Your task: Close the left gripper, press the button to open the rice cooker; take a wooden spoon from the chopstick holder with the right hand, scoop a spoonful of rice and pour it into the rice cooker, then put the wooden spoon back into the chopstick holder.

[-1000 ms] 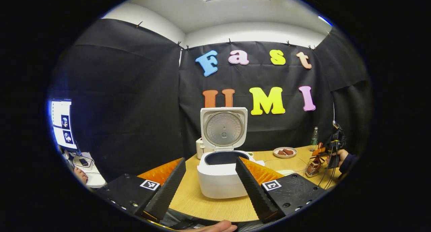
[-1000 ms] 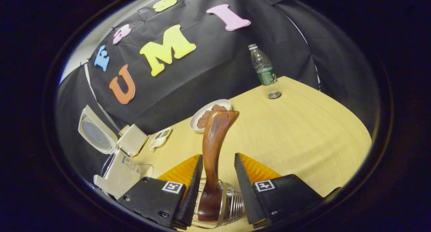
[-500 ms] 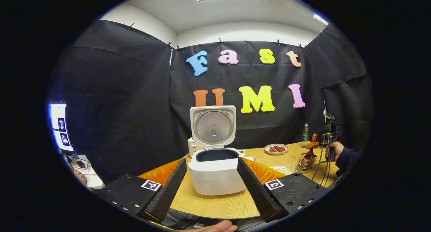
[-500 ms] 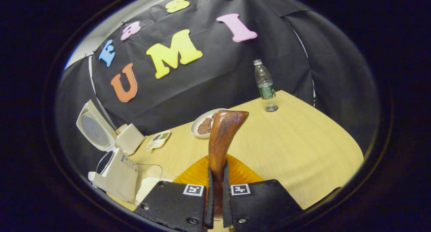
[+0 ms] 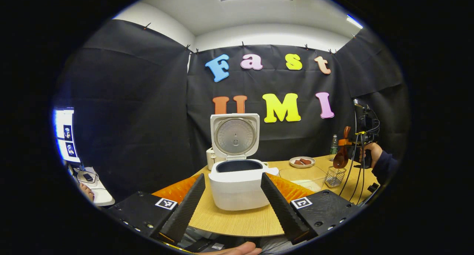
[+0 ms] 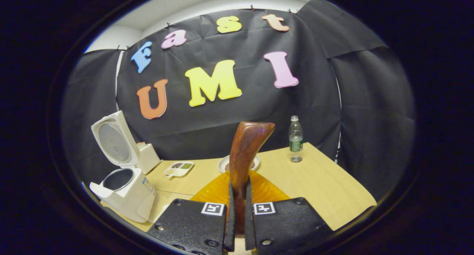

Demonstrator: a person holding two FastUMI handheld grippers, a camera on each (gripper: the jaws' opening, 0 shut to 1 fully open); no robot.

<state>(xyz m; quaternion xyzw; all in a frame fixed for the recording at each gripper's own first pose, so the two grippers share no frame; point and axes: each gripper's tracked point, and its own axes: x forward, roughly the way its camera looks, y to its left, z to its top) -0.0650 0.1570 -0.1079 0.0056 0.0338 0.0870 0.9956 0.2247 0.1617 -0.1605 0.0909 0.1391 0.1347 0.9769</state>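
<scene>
Right gripper (image 6: pixel 237 225) clasping wooden spoon (image 6: pixel 244 151), wood table (image 6: pixel 318 181)

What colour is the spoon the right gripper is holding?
Dark reddish-brown wood with a glossy grain. The wooden spoon shows best in the right gripper view.

wooden spoon (image 6: pixel 244 151): dark polished wood, glossy, visible grain. rice cooker (image 5: pixel 239 186): smooth white plastic shell, satin finish; the raised lid's inner plate looks like dull brushed metal. chopstick holder (image 5: pixel 334 176): bright wire metal, shiny. worktop (image 6: pixel 326 184): pale wood-grain laminate, matt. right tool (image 6: pixel 237 214): black textured plastic fingers, matt, with ribbed translucent orange parts behind. left tool (image 5: pixel 231 201): same black ribbed finish. bottle (image 6: pixel 295 144): clear glossy plastic. plate (image 5: pixel 302 161): smooth white, near the worktop's far edge.
</scene>
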